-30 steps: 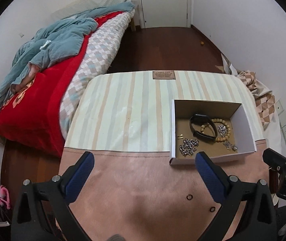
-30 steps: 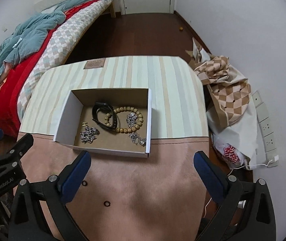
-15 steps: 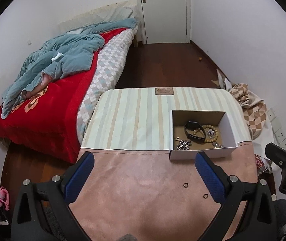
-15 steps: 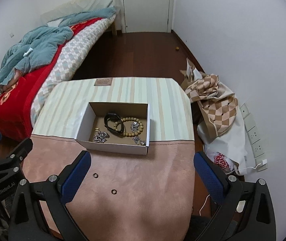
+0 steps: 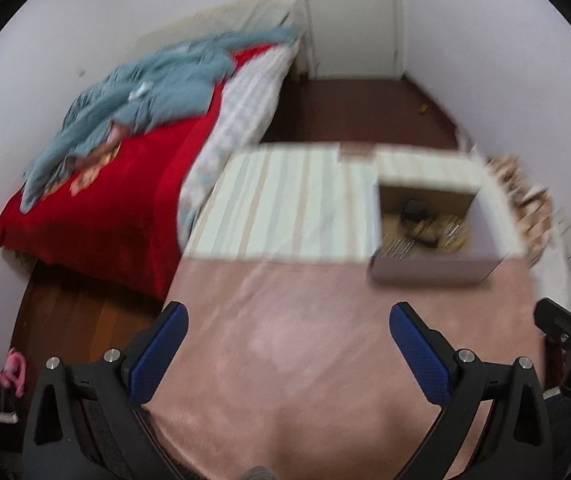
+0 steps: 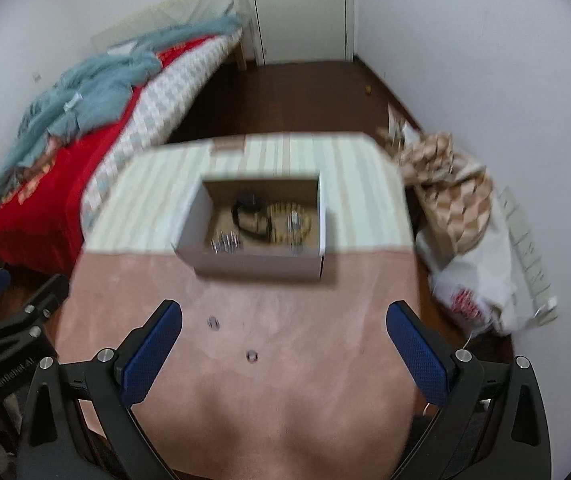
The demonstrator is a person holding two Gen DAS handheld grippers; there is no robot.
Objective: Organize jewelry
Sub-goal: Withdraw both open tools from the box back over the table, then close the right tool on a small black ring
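Observation:
A white cardboard box (image 6: pixel 259 266) (image 5: pixel 429 271) stands on the table where the striped cloth meets the pink cloth. Inside lie a black band (image 6: pixel 247 220), a wooden bead bracelet (image 6: pixel 289 222) and a silver chain (image 6: pixel 225 242); the left wrist view blurs them. Two small dark rings (image 6: pixel 213 323) (image 6: pixel 251 356) lie on the pink cloth in front of the box. My right gripper (image 6: pixel 283 344) hangs open above the pink cloth, near the rings. My left gripper (image 5: pixel 289 344) is open and empty, left of the box.
A bed with a red cover and teal blanket (image 5: pixel 97 184) runs along the left of the table. A checked cloth and white bags (image 6: pixel 465 232) pile up at the right by the wall. A white door (image 6: pixel 301 8) closes the far end.
Both grippers kept pulling back and up from the table over the last second, then swung; the views are now motion-blurred. Both stayed open. The box and rings have not moved.

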